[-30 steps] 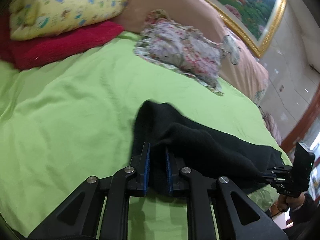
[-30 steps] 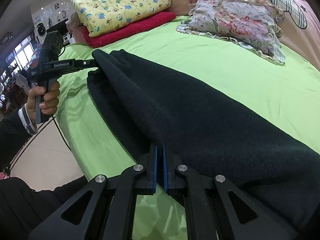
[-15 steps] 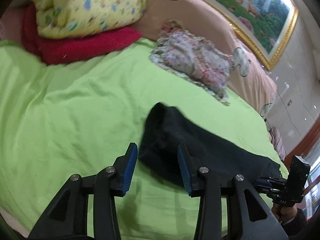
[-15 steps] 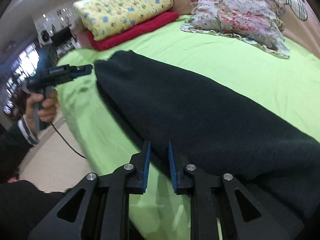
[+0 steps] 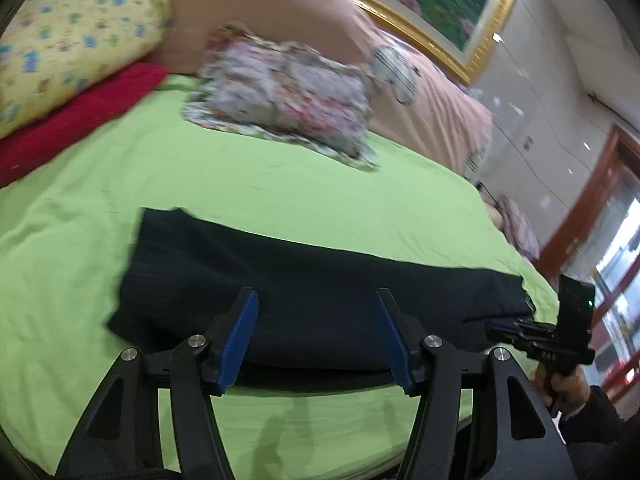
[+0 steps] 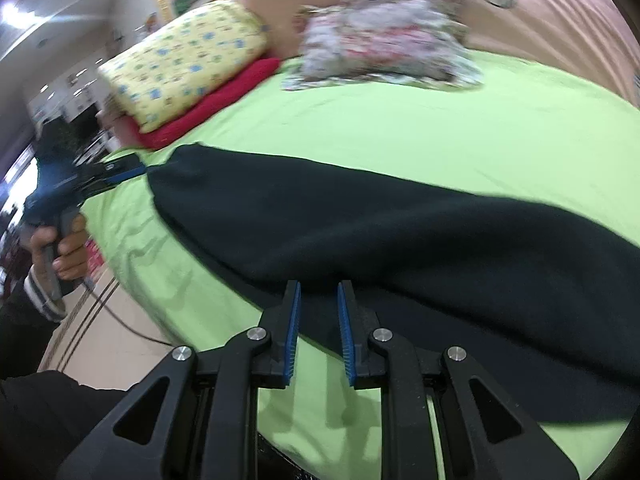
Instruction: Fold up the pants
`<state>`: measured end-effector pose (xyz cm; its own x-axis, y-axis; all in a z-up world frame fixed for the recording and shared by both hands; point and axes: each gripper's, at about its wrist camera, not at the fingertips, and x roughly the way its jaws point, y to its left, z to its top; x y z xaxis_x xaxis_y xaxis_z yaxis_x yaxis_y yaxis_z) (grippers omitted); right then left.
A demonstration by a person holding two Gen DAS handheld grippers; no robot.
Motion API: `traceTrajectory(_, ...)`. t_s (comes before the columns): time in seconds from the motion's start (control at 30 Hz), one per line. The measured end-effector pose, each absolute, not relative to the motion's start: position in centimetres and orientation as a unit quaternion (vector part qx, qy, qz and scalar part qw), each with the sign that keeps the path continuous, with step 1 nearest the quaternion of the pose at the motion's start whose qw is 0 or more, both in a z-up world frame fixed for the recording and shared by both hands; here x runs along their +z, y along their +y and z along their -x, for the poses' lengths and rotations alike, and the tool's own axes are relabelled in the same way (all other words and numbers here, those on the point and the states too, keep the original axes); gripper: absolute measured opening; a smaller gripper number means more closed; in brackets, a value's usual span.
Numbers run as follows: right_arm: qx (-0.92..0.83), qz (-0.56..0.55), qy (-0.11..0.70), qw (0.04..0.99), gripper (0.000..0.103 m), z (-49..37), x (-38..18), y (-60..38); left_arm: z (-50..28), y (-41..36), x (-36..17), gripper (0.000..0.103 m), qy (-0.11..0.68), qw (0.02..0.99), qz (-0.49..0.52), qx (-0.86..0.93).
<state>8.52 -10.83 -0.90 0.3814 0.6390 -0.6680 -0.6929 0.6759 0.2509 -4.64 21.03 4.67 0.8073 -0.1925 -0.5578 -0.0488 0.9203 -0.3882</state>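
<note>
Black pants [image 5: 304, 288] lie folded lengthwise in a long strip on the green bed sheet [image 5: 280, 196], near its front edge. They also show in the right wrist view [image 6: 400, 236]. My left gripper [image 5: 316, 300] is open wide and empty, just short of the pants' near edge. My right gripper [image 6: 318, 292] is open a little and empty, at the near edge of the pants. Each gripper shows in the other's view: the right one [image 5: 516, 326] by one end of the pants, the left one [image 6: 120, 172] by the other end.
A yellow pillow [image 5: 72, 32] lies on a red blanket [image 5: 80, 120] at the head of the bed. A floral pillow [image 5: 288, 96] lies beside them against a pink headboard [image 5: 320, 20]. The bed edge and floor [image 6: 108, 344] are to my left.
Both grippers let go of the pants and opened. They pulled back towards the bed's front edge. The pants now lie flat on the sheet.
</note>
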Motion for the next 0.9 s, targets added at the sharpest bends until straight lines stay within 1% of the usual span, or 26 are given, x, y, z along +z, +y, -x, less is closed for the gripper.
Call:
traceTrajectory(0.07, 0.379, 0.011, 0.39, 0.839, 0.021, -8.8, -1.1, -12.8, 3.5, 19.3, 4.5, 0.061, 0.317, 0.928, 0.188, -0.059)
traceTrajectory(0.13, 0.354, -0.013, 0.394, 0.848, 0.03, -9.0, -1.3, -14.9, 2.5, 17.6, 4.4, 0.061, 0.327, 0.924, 0.18, -0.079)
traceTrajectory(0.17, 0.346, -0.022, 0.395, 0.851, 0.037, -9.0, -1.4, -15.5, 1.8, 16.3, 4.3, 0.061, 0.333, 0.923, 0.17, -0.092)
traceTrajectory(0.2, 0.333, -0.035, 0.394, 0.856, 0.04, -9.1, -1.4, -16.7, 1.2, 15.2, 4.2, 0.061, 0.338, 0.922, 0.162, -0.102)
traceTrajectory(0.53, 0.246, -0.091, 0.381, 0.886, 0.04, -9.4, -0.9, -24.2, -3.2, 1.5, 4.0, 0.061, 0.377, 0.894, 0.024, -0.241)
traceTrajectory(0.73, 0.207, -0.137, 0.379, 0.892, 0.04, -10.2, -1.2, -27.5, -5.9, -4.7, 3.1, 0.061, 0.397, 0.869, -0.053, -0.29)
traceTrajectory(0.9, 0.182, -0.17, 0.379, 0.891, 0.04, -10.7, -1.5, -29.7, -8.2, -8.2, 2.0, 0.062, 0.41, 0.849, -0.12, -0.312)
